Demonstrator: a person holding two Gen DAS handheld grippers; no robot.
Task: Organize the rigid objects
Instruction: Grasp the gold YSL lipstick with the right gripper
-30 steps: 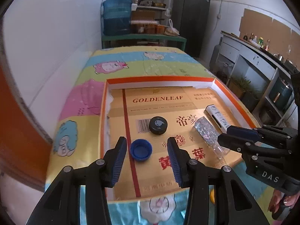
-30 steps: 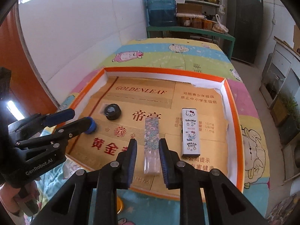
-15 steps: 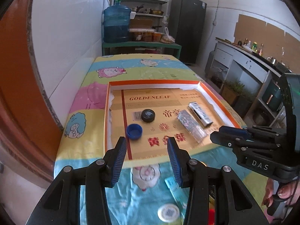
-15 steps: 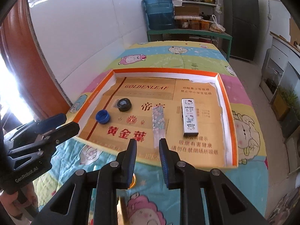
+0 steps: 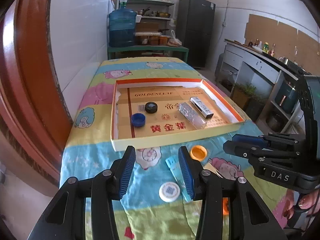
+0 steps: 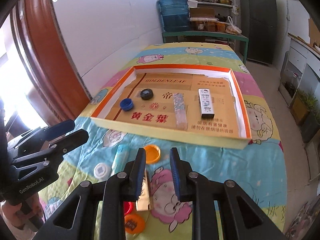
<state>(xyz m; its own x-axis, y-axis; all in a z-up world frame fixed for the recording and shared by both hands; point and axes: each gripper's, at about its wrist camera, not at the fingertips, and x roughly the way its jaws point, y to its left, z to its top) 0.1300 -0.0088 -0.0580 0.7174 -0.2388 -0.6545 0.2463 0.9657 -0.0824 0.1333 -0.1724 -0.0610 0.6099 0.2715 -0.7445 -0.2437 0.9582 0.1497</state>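
An orange-rimmed cardboard tray lies on the cartoon cloth. In it are a blue cap, a black cap, a glittery clear box and a Hello Kitty box. In front of the tray lie an orange cap, a light blue tube, a white cap and a gold box. My left gripper and right gripper are open and empty above these loose items.
A red cap and an orange lid lie near the table's front edge. A white wall and brown door frame run along the left. A blue water jug, shelves and a dark fridge stand beyond the table.
Both grippers have pulled back from over the tray toward the table's near end. The blue cap and glittery box stay in the tray. The loose items in front have come into view.
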